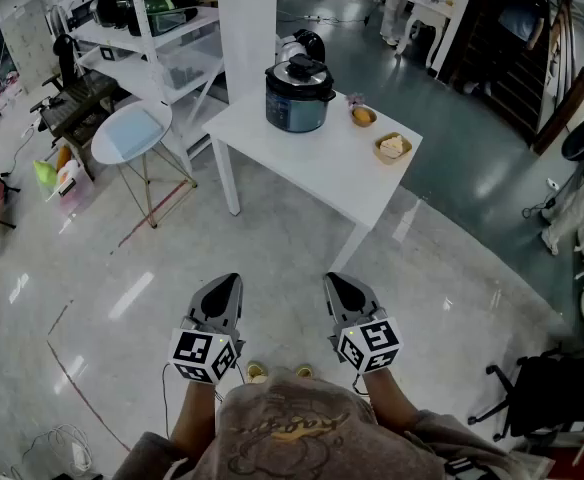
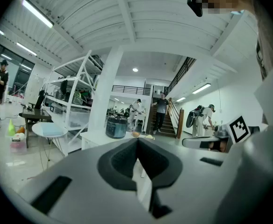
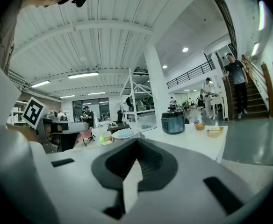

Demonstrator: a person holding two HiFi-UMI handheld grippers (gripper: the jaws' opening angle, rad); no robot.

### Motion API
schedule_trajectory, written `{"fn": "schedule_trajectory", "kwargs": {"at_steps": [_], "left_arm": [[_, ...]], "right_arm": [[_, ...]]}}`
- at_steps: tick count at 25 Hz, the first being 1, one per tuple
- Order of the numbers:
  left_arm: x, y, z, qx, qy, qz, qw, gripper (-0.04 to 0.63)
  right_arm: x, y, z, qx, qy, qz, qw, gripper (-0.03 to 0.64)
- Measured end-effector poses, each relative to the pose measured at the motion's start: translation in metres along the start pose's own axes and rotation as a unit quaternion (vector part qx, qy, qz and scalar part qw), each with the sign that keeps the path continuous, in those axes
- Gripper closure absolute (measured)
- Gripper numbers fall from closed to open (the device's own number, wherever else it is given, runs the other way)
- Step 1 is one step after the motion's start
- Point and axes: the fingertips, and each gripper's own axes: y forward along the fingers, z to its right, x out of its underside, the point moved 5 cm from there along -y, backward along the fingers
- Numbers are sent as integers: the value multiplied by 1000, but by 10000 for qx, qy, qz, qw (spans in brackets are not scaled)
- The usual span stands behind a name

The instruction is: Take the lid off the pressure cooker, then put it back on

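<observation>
The pressure cooker (image 1: 299, 96), dark blue-grey with its black lid (image 1: 300, 72) on, stands at the back left of a white table (image 1: 312, 158), well ahead of me. It shows small and far off in the left gripper view (image 2: 116, 126) and in the right gripper view (image 3: 173, 123). My left gripper (image 1: 226, 283) and right gripper (image 1: 336, 282) hang side by side over the floor close to my body, both shut and empty. In each gripper view the jaws meet with nothing between them.
Two small bowls (image 1: 363, 116) (image 1: 393, 147) with food sit on the table right of the cooker. A round white side table (image 1: 132, 131) and white shelving (image 1: 147, 28) stand to the left, behind a white pillar (image 1: 247, 18). People stand near stairs (image 2: 161, 111) in the background. An office chair (image 1: 547, 393) is at the lower right.
</observation>
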Motion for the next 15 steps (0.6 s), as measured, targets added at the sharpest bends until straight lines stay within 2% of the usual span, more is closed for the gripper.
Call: {"fn": "schedule_trajectory", "kwargs": {"at_steps": [9,15], "left_arm": [[-1,0,-11,-28,6,-29,10000,594],[0,-1,-37,-55,54,-110,9999,594]], "right_arm": [[-3,16,-10,-129,94,66,9999,620],[2,41,-25,-161,81,-34,9998,620]]}}
